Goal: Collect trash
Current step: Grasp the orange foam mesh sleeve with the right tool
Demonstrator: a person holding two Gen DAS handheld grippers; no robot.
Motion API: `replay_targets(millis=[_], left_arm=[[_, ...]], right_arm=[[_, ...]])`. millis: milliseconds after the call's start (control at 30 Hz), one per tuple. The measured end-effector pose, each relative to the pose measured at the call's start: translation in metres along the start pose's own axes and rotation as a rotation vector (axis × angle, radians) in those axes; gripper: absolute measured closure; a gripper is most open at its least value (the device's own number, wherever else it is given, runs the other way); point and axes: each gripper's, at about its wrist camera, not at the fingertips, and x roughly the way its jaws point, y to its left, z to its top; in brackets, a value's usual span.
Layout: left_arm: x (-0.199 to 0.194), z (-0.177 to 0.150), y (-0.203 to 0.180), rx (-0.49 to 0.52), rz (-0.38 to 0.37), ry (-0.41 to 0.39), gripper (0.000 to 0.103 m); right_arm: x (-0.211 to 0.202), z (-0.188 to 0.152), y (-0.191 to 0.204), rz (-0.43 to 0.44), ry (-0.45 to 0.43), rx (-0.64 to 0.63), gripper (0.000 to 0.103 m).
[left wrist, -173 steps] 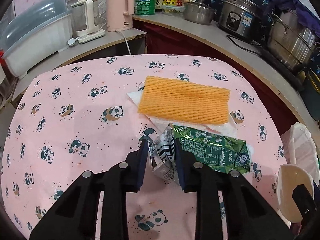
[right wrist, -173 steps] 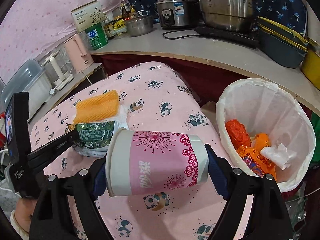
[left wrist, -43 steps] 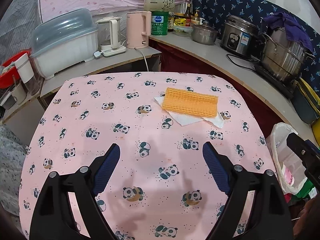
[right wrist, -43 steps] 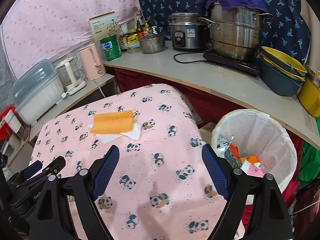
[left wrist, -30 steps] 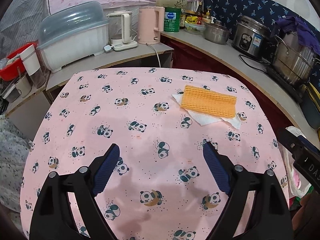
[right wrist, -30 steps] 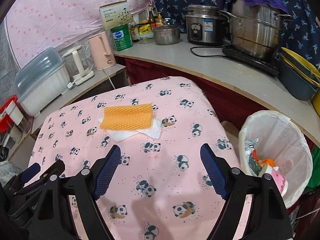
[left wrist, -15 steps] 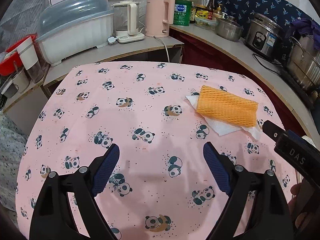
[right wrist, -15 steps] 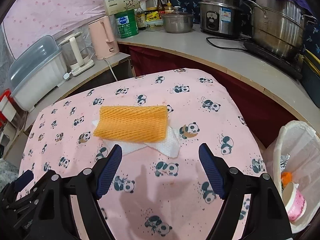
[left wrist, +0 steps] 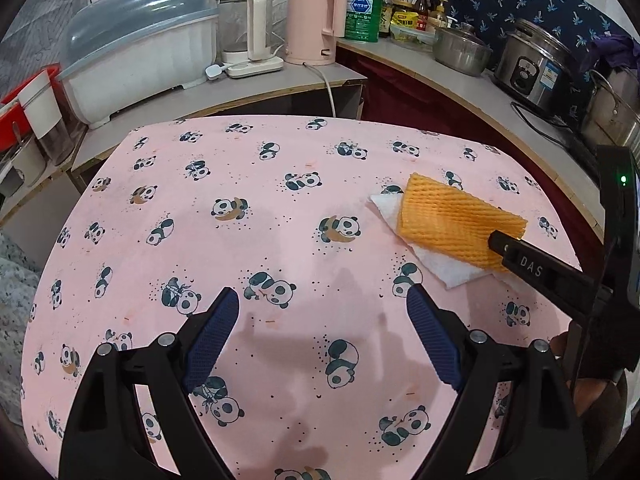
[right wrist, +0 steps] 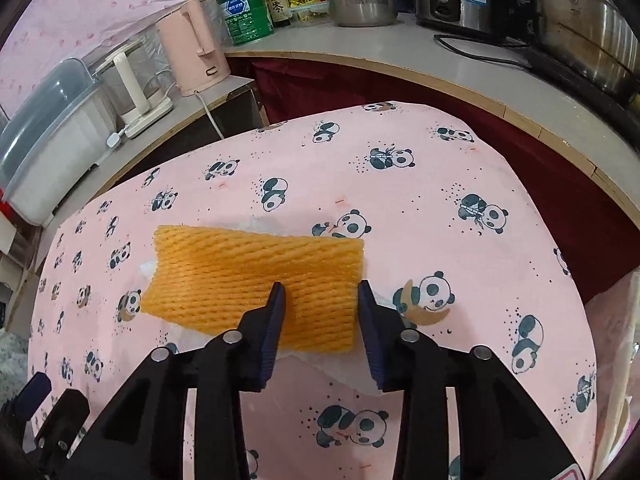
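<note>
- The orange foam mesh sleeve (right wrist: 256,280) lies flat on the pink panda-print tablecloth (right wrist: 440,216), towards the table's right side in the left wrist view (left wrist: 460,224).
- It rests on a white paper napkin (left wrist: 440,268), whose edges stick out around it (right wrist: 344,372).
- The right gripper (right wrist: 320,300) is down at the near right end of the sleeve, and its jaws are closing with that end between them.
- Its blue-padded fingers (right wrist: 274,320) stand either side of the foam; whether the pads press on it yet cannot be told.
- From the left wrist view, the black tip of the right gripper (left wrist: 520,256) overlaps the sleeve's near corner.
- The left gripper (left wrist: 320,308) hangs over bare cloth with its jaws spread wide and nothing between them.
- A pink electric kettle (left wrist: 318,24) and a green tin (left wrist: 362,14) stand on the grey counter (left wrist: 460,80) behind the table.
</note>
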Motion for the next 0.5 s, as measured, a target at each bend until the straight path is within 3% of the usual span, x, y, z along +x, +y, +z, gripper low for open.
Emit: replay_targets(millis=[33,233,500], left_arm=[[-0.001,-0.001,0.000,0.001,0.000,0.002,0.021],[-0.013,-0.010,-0.003,0.005,-0.007,0.000,0.021],[-0.028,-0.035,-0.018,0.034,-0.040,0.032,0.021]], right_arm=[[-0.004,-0.004,-0.001,-0.001,0.001,-0.003,0.084],[-0.038,-0.045,-0.024,0.030,0.031,0.028,0.096],[-0.102,-0.105,-0.052,0.055,0.017,0.091,0.097]])
